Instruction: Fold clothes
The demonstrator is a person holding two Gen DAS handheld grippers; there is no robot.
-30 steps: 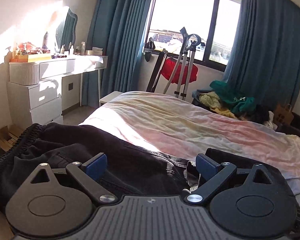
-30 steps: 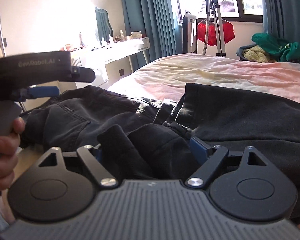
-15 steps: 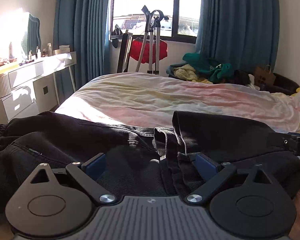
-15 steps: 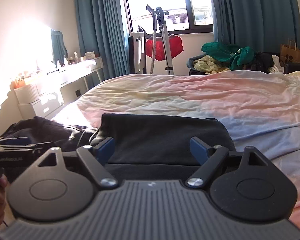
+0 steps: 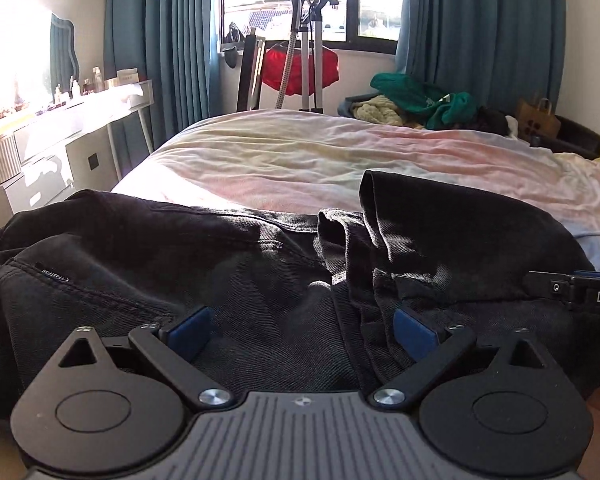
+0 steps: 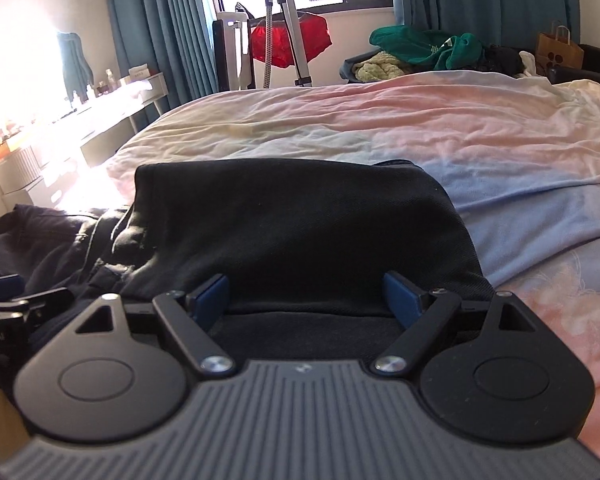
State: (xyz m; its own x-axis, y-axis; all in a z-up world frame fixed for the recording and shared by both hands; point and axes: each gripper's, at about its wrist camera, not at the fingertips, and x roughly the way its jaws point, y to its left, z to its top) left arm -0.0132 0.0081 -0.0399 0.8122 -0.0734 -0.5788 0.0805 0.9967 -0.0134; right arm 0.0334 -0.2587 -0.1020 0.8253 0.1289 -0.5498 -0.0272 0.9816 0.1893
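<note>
Two grippers (jaws spread), left gripper (image 5: pixel 302 332), right gripper (image 6: pixel 306 298), black jeans (image 5: pixel 160 272)

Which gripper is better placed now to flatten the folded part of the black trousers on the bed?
Probably the right gripper. It is open and faces the folded part of the black trousers squarely. The left gripper, also open, is over the rumpled waist area beside it.
</note>
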